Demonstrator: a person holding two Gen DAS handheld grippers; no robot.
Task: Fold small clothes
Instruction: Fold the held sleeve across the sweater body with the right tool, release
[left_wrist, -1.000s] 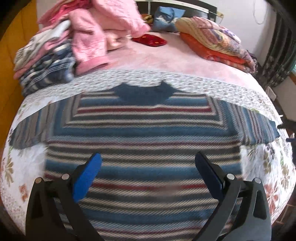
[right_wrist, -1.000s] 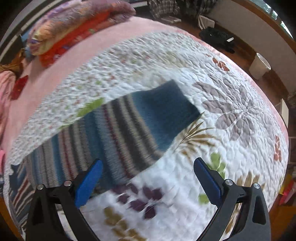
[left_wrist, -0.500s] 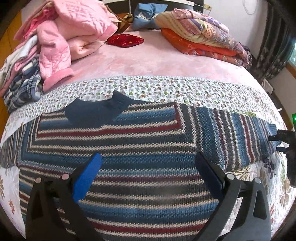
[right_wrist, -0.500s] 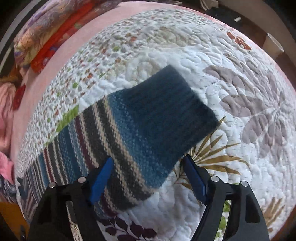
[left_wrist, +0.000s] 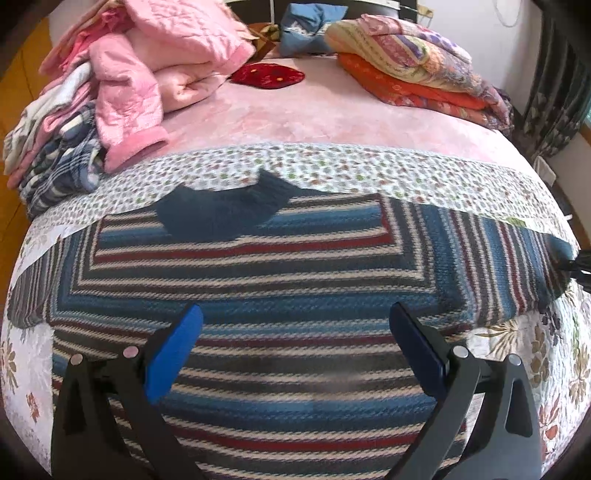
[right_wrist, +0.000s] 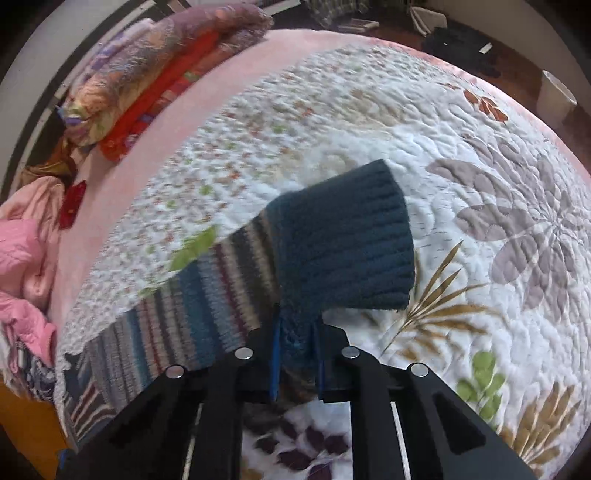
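A striped knit sweater (left_wrist: 258, 295) in blue, red, grey and cream lies flat on the quilted bedspread, its dark blue collar (left_wrist: 221, 214) toward the far side. My left gripper (left_wrist: 295, 325) hovers open over the sweater's body with nothing between its blue fingers. In the right wrist view the sweater's right sleeve (right_wrist: 221, 288) stretches left, ending in a dark blue ribbed cuff (right_wrist: 347, 243). My right gripper (right_wrist: 297, 350) is shut on the sleeve at the cuff's near edge, and the cuff is lifted off the quilt.
A heap of pink and plaid clothes (left_wrist: 110, 92) sits at the far left of the bed. Folded orange and floral quilts (left_wrist: 417, 74) lie at the far right, a red cushion (left_wrist: 267, 75) between them. A white bin (right_wrist: 557, 98) stands on the floor beyond the bed.
My right gripper came down onto the sleeve end and shut on the cuff, which has lifted. The left gripper swung across the sweater's body and stays open.
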